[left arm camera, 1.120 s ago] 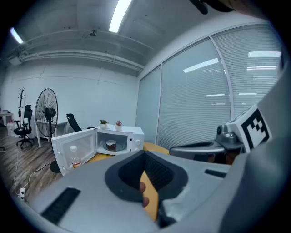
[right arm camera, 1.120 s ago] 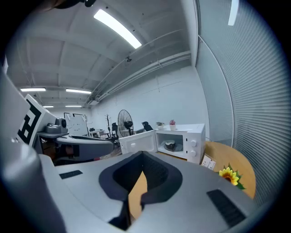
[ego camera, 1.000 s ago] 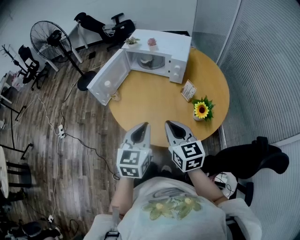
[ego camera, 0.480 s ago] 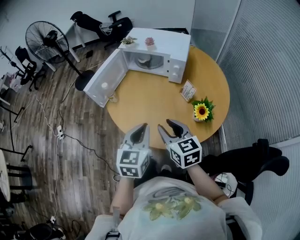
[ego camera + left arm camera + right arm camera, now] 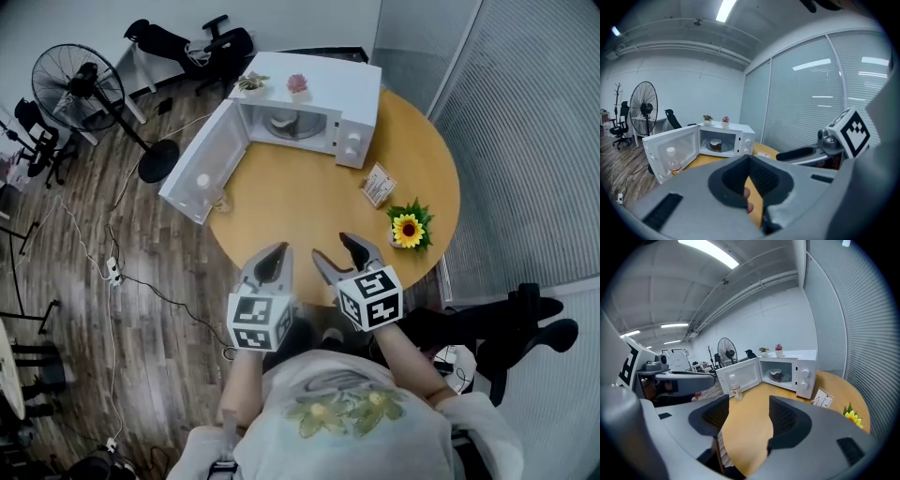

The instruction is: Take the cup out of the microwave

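while the microwave [image 5: 333, 80] stands open, cup [image 5: 285, 120] sits inside

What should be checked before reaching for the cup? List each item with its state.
1. Microwave door open: ok.
2. Cup in view inside the microwave: ok.
3. Right gripper jaws apart, having just been opening, nothing between them: ok.
4. Left gripper shut and empty: ok.
5. Grippers close to the cup: not ok, both at the table's near edge.
6. Bottle by the door, likely off the straight path: ok.
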